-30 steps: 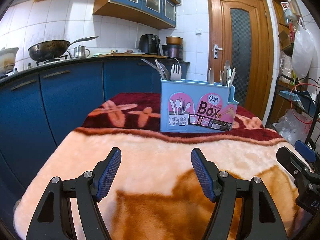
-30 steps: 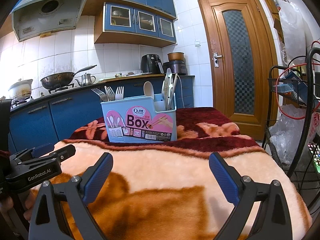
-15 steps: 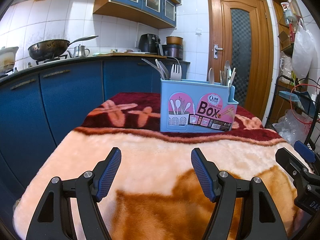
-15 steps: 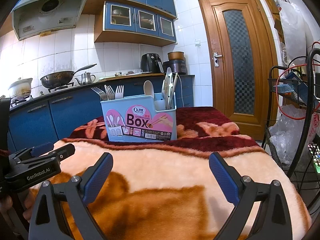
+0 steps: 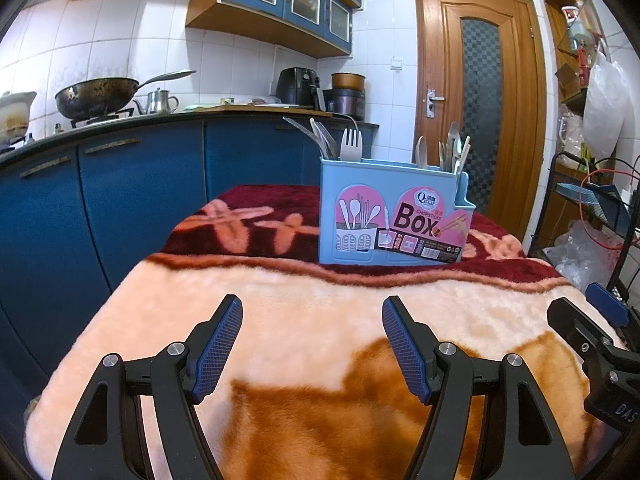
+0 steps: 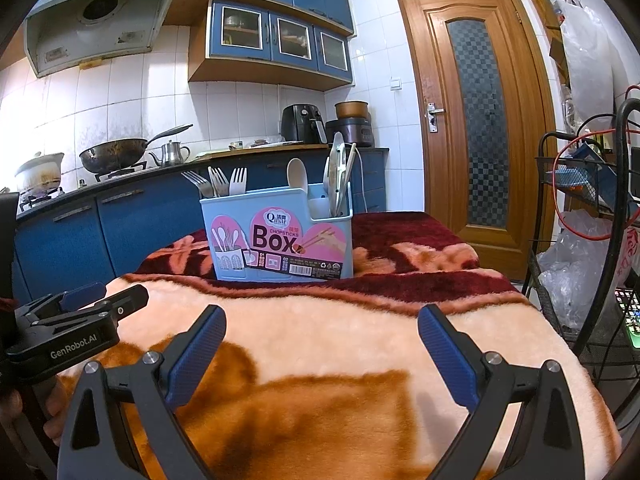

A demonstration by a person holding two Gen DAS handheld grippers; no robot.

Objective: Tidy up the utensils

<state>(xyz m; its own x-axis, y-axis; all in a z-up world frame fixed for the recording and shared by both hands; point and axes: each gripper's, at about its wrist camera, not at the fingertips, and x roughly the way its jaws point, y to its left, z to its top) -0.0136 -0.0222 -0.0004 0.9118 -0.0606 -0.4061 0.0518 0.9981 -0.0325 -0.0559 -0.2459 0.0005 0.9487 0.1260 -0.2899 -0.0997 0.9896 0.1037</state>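
A light blue utensil box [image 5: 394, 216] with a pink "Box" label stands upright on the far, dark red part of the blanket-covered table; it also shows in the right wrist view [image 6: 280, 236]. Forks [image 5: 350, 144] stand in its left compartment, spoons and chopsticks [image 5: 452, 152] in its right. My left gripper [image 5: 312, 312] is open and empty, low over the near peach part of the blanket. My right gripper [image 6: 322, 320] is open and empty beside it. Each gripper shows at the edge of the other's view.
The blanket [image 5: 320, 320] covers the whole table. Blue kitchen cabinets [image 5: 120, 200] with a wok [image 5: 96, 96] on the stove run behind and to the left. A wooden door [image 5: 480, 92] is at the back. A black wire rack [image 6: 580, 220] with bags stands at the right.
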